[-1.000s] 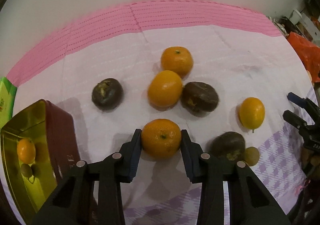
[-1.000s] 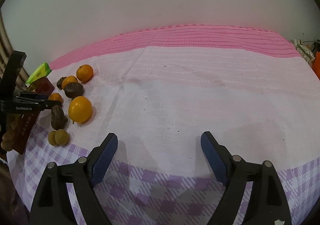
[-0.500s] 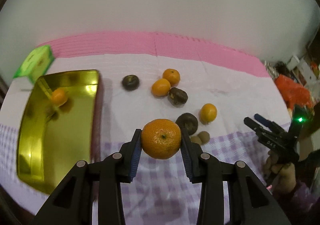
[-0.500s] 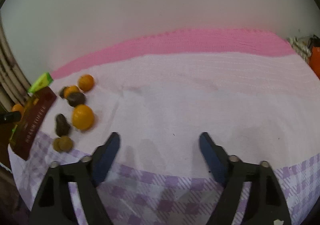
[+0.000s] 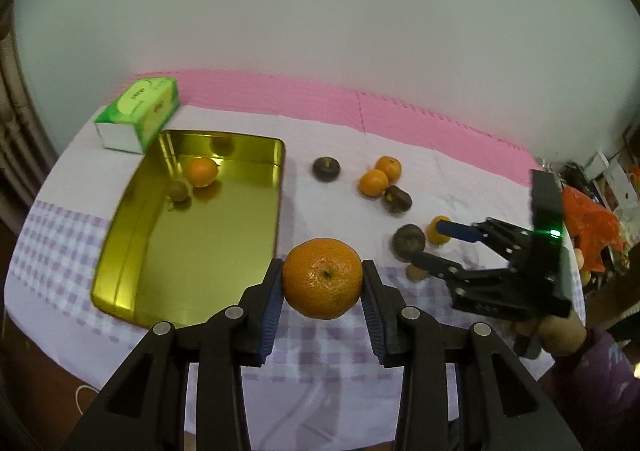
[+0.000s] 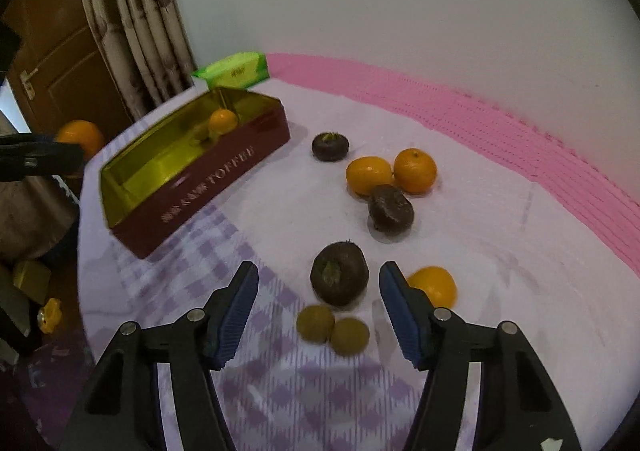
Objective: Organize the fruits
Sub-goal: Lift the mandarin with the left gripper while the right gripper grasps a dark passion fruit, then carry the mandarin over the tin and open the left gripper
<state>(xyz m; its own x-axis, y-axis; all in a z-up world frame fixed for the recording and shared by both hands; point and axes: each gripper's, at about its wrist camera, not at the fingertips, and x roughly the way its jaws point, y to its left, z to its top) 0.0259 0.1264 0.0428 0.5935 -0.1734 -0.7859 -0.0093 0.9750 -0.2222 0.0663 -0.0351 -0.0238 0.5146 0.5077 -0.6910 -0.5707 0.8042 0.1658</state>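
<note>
My left gripper (image 5: 322,293) is shut on an orange mandarin (image 5: 322,277) and holds it high above the table, right of the gold tin (image 5: 240,219). The tin holds a mandarin (image 5: 202,172) and a small green fruit (image 5: 177,191). My right gripper (image 6: 318,301) is open, low over the table, its jaws either side of a dark brown fruit (image 6: 339,278). Two small green fruits (image 6: 332,329) lie just under it. An orange fruit (image 6: 434,285) sits behind its right finger. The right gripper also shows in the left wrist view (image 5: 430,245).
Two mandarins (image 6: 392,171) and two more dark fruits (image 6: 390,207) (image 6: 330,146) lie further back on the white and lilac cloth (image 6: 460,243). A green tissue box (image 5: 138,113) stands behind the tin. A curtain (image 6: 132,19) and door are at the left.
My left gripper lifted the mandarin off the table and rose and pulled back, with the tin now at its left. My right gripper swung left and came down around the dark fruit.
</note>
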